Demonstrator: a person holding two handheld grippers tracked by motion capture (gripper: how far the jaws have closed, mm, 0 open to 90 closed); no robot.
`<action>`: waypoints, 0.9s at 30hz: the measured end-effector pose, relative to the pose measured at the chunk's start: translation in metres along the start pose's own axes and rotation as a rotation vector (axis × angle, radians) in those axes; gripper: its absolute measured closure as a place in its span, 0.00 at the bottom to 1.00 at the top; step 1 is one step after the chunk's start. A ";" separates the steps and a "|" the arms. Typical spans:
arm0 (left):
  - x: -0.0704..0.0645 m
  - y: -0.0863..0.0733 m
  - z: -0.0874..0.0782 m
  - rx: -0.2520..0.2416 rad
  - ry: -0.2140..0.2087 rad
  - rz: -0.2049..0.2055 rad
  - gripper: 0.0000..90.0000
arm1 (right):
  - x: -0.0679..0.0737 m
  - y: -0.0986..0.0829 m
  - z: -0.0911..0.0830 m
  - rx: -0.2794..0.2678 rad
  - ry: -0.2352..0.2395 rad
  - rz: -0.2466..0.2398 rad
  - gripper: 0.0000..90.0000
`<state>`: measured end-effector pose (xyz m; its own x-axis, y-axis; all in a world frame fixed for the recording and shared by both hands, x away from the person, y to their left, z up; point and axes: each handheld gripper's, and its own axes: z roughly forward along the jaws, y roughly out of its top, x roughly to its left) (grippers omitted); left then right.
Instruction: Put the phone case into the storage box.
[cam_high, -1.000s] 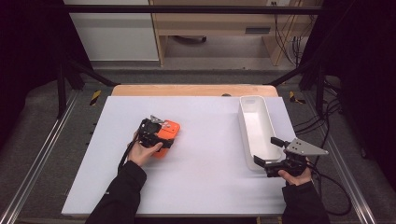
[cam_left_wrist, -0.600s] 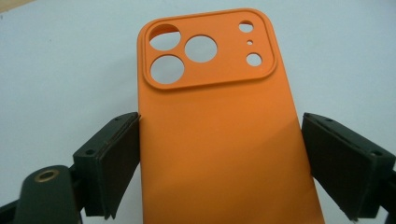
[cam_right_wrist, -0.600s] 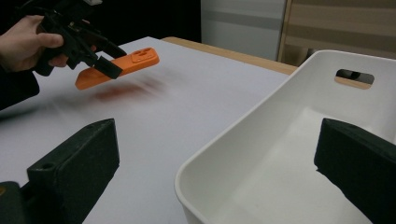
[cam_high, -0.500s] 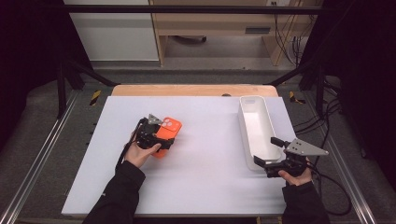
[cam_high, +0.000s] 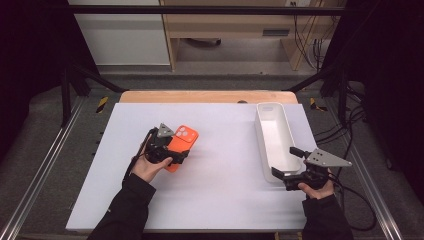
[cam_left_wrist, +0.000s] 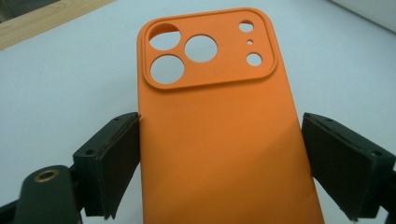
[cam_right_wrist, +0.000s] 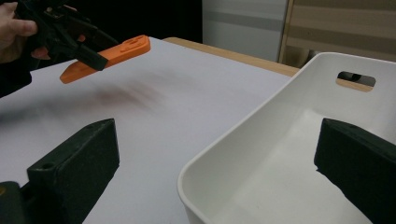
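Where gripper (cam_left_wrist: 219, 154) grips, phone case (cam_left_wrist: 219, 121) cropped

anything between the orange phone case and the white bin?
Nothing: in the high view, bare white table top separates the orange phone case from the white bin. The right gripper view shows the same.

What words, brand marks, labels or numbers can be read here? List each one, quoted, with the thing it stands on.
None can be read.
Orange phone case: plain back, camera cutouts, no logo or lettering.
White bin: plain walls, one handle slot, no label.
Left gripper and right gripper: black jaws, no markings.
Grey plate on the right gripper: bare in the high view.
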<state>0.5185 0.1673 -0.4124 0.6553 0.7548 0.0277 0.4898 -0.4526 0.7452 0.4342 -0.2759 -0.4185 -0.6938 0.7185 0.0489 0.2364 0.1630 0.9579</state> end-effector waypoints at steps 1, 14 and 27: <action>-0.001 0.000 -0.001 -0.004 -0.007 0.005 0.15 | 0.000 0.000 0.000 -0.001 0.001 -0.002 0.00; -0.022 0.000 -0.013 -0.027 -0.056 0.071 0.15 | 0.002 0.001 0.001 0.007 0.014 -0.013 0.00; -0.041 0.002 -0.017 -0.044 -0.103 0.115 0.15 | 0.006 0.003 0.003 0.015 0.036 -0.037 0.00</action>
<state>0.4826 0.1431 -0.4010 0.7622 0.6456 0.0481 0.3838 -0.5105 0.7695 0.4330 -0.2694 -0.4167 -0.7261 0.6872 0.0242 0.2205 0.1993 0.9548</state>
